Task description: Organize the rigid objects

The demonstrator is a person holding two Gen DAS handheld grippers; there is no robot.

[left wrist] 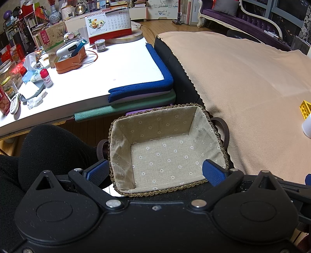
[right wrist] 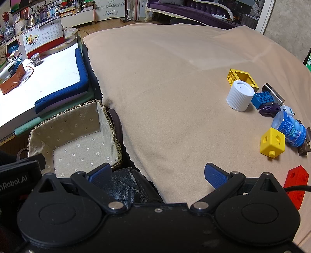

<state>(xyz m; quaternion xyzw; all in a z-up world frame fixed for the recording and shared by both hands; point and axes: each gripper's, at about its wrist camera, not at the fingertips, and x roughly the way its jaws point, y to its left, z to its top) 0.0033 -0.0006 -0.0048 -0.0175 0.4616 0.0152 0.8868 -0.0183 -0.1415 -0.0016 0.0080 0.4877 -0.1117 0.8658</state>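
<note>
1. Left tool (left wrist: 155, 171): spread wide, empty, poised over the lined basket (left wrist: 206, 124).
2. Right tool (right wrist: 157, 173): spread wide, empty, above the beige cloth (right wrist: 175, 77).
3. Basket: nothing inside, just beside the cloth's edge.
4. Clustered at far right on the cloth: white cap (right wrist: 240, 95), yellow cube (right wrist: 272, 143), blue bottle (right wrist: 290, 130), red block (right wrist: 297, 182), possibly a charger (right wrist: 269, 109).

The calendar (left wrist: 108, 24) shows "01"; the wall sticker (right wrist: 110, 12) reads "Heart You".
</note>
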